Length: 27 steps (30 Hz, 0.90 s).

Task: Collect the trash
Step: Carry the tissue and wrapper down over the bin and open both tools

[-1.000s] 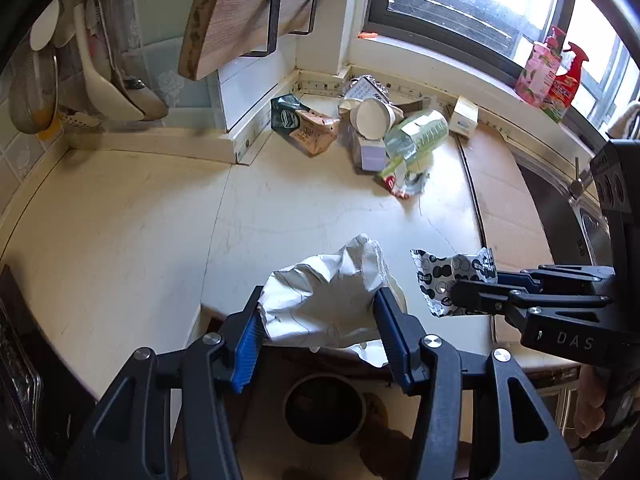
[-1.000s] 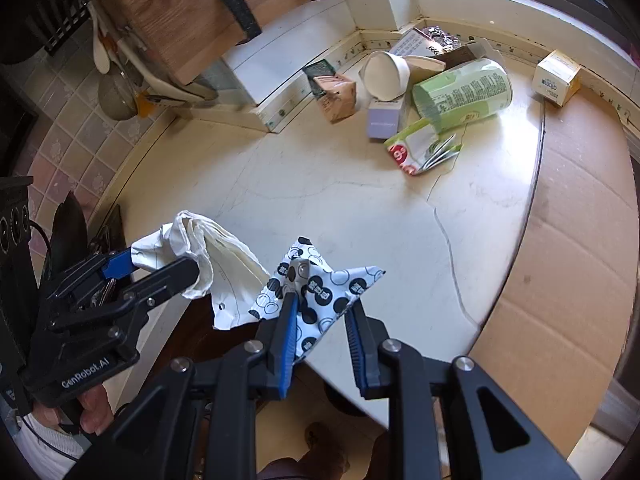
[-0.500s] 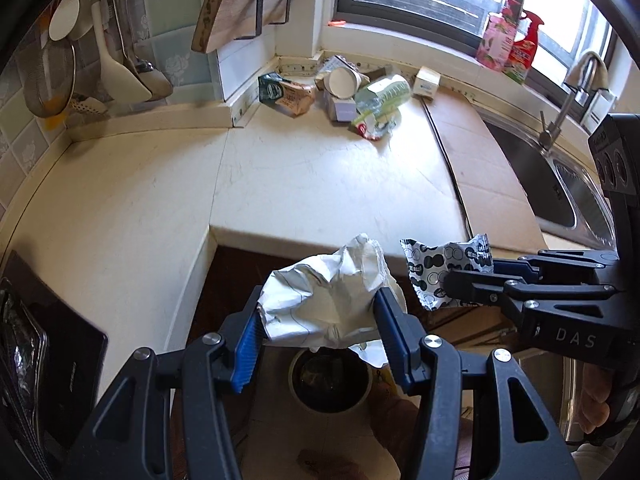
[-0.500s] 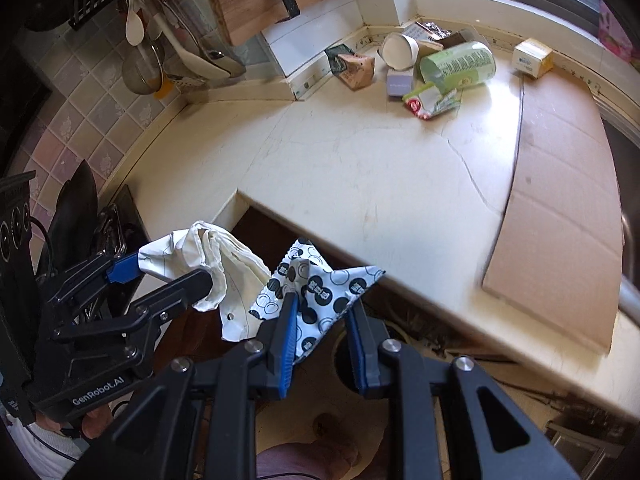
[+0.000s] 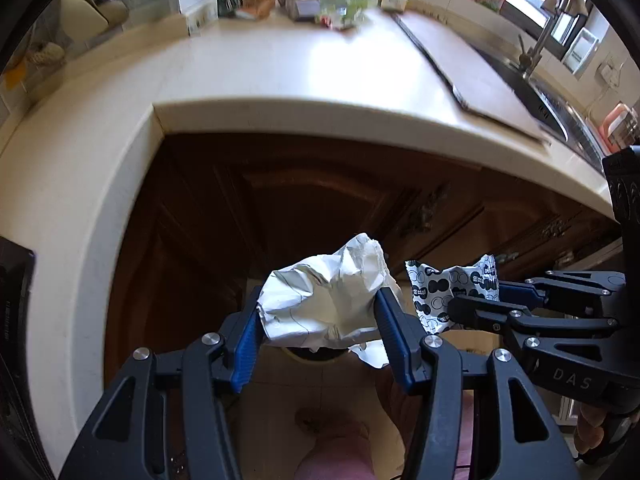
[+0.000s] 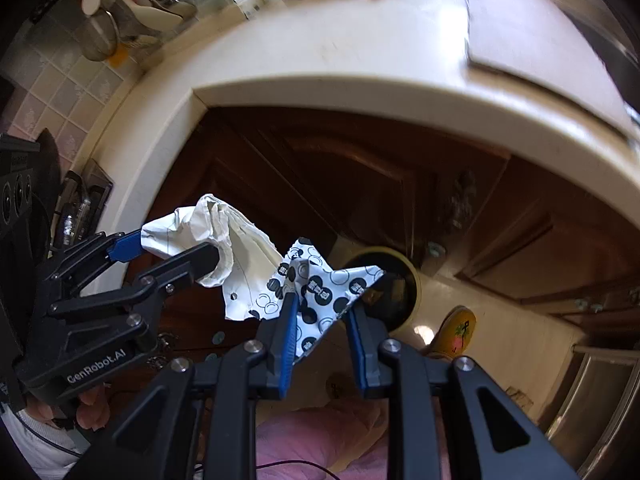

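Both claws are loaded: my left claw (image 5: 320, 332) is clamped at middling width on the crumpled white paper (image 5: 324, 292), and my right claw (image 6: 320, 312) pinches narrowly on the black-and-white dotted wrapper (image 6: 320, 292). Since a second ago I have carried both off the surface (image 5: 280, 68), whose edge now arcs across the top, and down in front of the brown cabinets. That puts the load over the round bin (image 6: 396, 292) on the floor, so I judge the drop is near. In the right wrist view the bin's mouth sits at about 2 o'clock from the wrapper, partly hidden behind it. The wrapper's long axis runs roughly 8 to 2 o'clock, its pointed corner aimed toward the bin. The paper is a lump, widest across the claw, peak toward 1 o'clock. More trash (image 5: 320, 0) waits at 12 o'clock on the surface.
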{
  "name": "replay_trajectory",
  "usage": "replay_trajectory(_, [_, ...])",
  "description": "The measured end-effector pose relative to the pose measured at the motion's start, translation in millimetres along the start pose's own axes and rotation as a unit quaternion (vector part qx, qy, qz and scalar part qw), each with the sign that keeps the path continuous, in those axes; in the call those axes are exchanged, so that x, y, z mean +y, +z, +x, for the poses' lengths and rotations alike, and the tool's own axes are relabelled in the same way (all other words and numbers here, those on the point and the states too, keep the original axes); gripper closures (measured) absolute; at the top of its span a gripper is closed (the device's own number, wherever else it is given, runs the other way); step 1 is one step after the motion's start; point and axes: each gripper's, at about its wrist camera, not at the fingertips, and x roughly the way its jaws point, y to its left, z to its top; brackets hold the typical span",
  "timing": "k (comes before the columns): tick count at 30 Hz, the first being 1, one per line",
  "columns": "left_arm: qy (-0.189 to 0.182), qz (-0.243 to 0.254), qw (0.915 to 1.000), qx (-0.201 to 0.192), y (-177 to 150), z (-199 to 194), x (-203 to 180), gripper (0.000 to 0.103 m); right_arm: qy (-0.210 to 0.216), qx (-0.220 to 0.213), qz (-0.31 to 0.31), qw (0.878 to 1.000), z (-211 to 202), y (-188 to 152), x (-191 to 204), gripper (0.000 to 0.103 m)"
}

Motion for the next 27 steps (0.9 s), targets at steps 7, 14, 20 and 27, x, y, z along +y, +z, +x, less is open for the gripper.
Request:
replay_trajectory(7, [0.009,-0.005,0.9990,0.044,-18,73,9,0.050,-0.031,0.029,-0.001,0.999,69,-18,-25,0.079])
replay_trajectory(14, [-0.003,-0.024,0.9958,0.088,-45,193,25,0.050,-0.042,0.077,-0.016,0.996,182,-30,-65,0.079])
replay_trajectory(20, [0.000,-0.037,0.9904,0.133,-75,306,35,0.049,-0.040,0.104,-0.010,0.994,275,-38,-100,0.078])
replay_trajectory(27, [0.011,-0.044,0.9856,0.163,-101,381,36,0.041,-0.045,0.121,-0.021,0.991,346,-45,-121,0.076])
